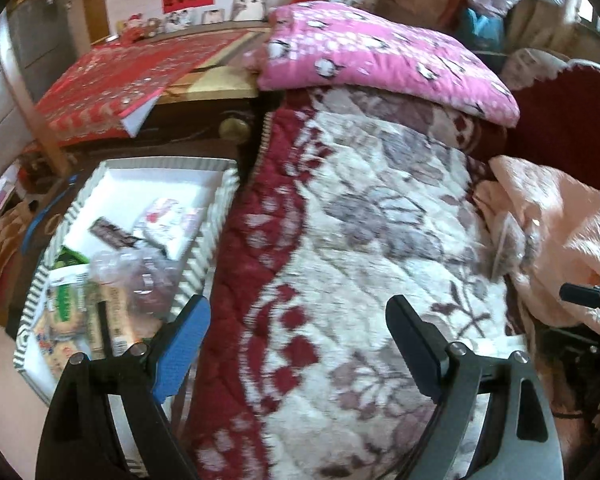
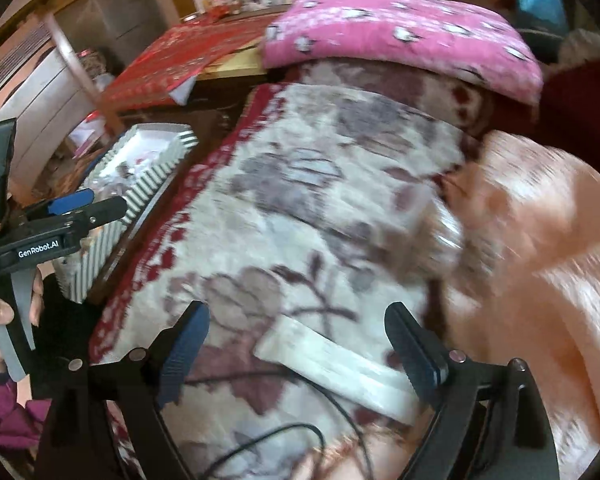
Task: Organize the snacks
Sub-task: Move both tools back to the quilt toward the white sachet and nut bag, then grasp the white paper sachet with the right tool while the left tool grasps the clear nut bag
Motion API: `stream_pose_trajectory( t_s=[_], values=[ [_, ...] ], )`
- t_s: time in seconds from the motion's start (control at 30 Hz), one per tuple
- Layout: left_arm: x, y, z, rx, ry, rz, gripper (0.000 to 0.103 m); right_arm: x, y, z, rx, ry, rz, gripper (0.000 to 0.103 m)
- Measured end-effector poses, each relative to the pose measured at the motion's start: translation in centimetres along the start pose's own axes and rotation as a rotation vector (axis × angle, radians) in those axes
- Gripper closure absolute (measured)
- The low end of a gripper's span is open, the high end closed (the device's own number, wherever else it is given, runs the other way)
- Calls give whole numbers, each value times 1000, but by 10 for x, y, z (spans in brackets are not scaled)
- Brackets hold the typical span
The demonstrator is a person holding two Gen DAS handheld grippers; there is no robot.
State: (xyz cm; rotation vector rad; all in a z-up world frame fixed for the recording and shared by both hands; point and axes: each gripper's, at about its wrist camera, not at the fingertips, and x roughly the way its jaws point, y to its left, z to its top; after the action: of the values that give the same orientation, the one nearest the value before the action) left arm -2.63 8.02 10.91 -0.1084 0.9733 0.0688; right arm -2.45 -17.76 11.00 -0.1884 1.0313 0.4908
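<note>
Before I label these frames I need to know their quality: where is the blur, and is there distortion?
Left wrist view: the quilt is smeared by motion blur, the snack tray less so; the left gripper stays sharp. Right wrist view: blur is heavier, worst on the peach blanket; the right gripper is crisp. Both views: fisheye bending, dark corners.
</note>
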Motion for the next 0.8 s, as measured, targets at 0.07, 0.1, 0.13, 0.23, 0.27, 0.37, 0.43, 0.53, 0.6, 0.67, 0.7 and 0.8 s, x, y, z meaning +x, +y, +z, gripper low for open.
stream_pose_trajectory(
  t_s=[0.07, 0.1, 0.13, 0.23, 0.27, 0.37, 0.43, 0.53, 0.6, 0.67, 0.7, 0.8],
  values=[
    [5, -12, 0, 22, 12, -16, 14, -6, -16, -9, 32, 3, -15, 11],
    [7, -18, -1, 32, 18, -25, 14, -6, -22, -12, 43, 5, -20, 11],
    [9, -23, -1, 38, 21, -30, 14, -8, -30, -18, 58, 10, -30, 10],
    [16, -38, -3, 73, 39, -44, 14, -5, -43, -28, 69, 39, -38, 10],
    [18, -43, -3, 84, 44, -46, 14, -3, -45, -32, 63, 53, -36, 10],
    [23, -55, -6, 112, 60, -50, 14, 4, -45, -38, 26, 90, -35, 10],
    [25, -58, -7, 118, 65, -49, 14, 12, -43, -41, -8, 118, -28, 10],
    [28, -59, -7, 120, 73, -47, 14, 26, -35, -44, -83, 158, -26, 10],
    [31, -58, -7, 120, 78, -43, 14, 37, -30, -44, -136, 194, -49, 10],
    [32, -57, -7, 115, 83, -42, 14, 49, -29, -44, -188, 233, -80, 10],
    [33, -55, -7, 110, 84, -44, 14, 56, -30, -45, -210, 263, -109, 10],
    [36, -52, -8, 103, 91, -41, 14, 66, -31, -47, -231, 291, -121, 10]
  ],
)
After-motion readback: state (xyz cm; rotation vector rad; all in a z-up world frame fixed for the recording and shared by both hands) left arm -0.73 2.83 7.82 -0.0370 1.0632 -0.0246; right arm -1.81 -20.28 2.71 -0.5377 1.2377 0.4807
